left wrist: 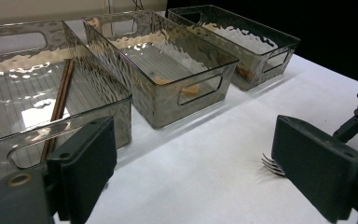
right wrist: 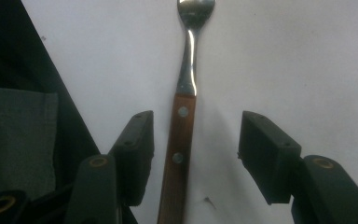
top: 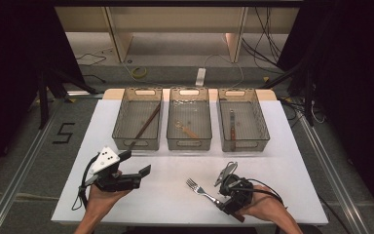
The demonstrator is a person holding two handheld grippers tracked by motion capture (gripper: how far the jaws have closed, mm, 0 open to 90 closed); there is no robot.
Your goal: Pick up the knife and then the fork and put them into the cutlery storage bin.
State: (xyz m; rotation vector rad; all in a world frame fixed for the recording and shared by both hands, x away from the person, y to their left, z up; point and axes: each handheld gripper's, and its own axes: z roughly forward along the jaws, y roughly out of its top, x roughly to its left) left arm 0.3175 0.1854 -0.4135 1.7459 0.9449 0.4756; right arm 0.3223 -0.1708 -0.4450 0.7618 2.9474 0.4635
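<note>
The step in hand looks like picking up the fork (top: pixel 198 189), which lies on the white surface (top: pixel 165 204) near its front edge. The right gripper (right wrist: pixel 193 144) straddles its wooden handle, jaws apart and not yet pressing. Next they likely need to close squarely on the handle. The left gripper (top: pixel 135 164) hovers open, holding nothing. The high view shows three trays (top: pixel 189 145) beyond; the right gripper view shows the handle's rivets

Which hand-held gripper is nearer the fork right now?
Right. The right hand-held gripper straddles the fork handle, jaws apart; the left hand-held gripper hovers well off beside it.
</note>
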